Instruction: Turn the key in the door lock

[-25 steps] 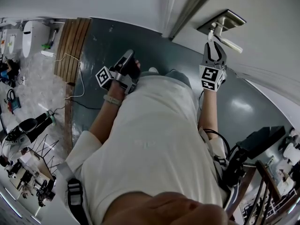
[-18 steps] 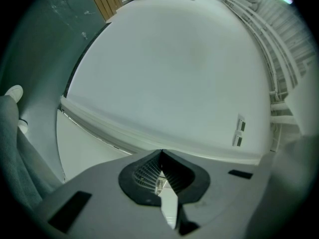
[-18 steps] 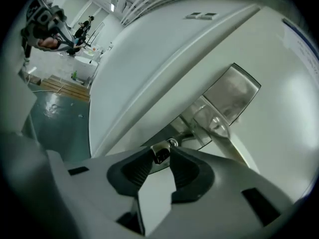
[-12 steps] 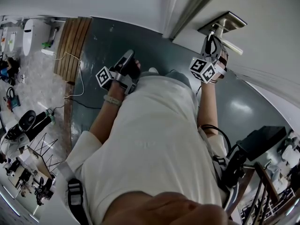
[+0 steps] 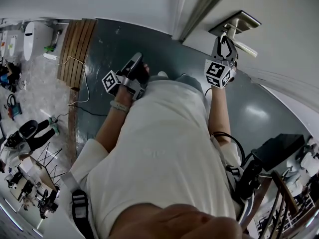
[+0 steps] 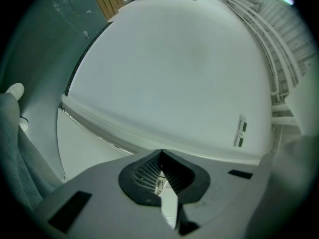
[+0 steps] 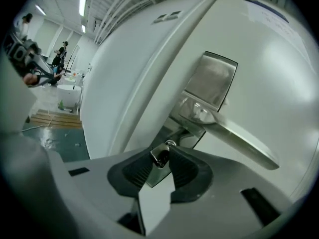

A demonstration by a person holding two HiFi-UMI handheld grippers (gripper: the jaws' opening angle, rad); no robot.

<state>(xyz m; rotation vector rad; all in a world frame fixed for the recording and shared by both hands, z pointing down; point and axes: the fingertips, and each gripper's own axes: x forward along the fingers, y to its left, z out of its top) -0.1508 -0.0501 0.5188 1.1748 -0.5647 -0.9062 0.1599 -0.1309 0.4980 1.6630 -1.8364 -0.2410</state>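
A small metal key sticks out of the lock at the lower end of the steel lock plate, just below the lever handle. My right gripper is shut on the key's head, and its jaws have just closed a little further on it. In the head view the right gripper reaches up to the plate on the white door. My left gripper hangs away from the door over the dark floor. Its pads meet at the tip with nothing between them.
The door frame runs just left of the lock. Wooden boards, a white fixture and a loose cable lie on the floor at left. Black equipment stands at lower right. People stand far off.
The right gripper has rolled at the lock, its marker cube swinging left and up. The left gripper has stayed where it was.
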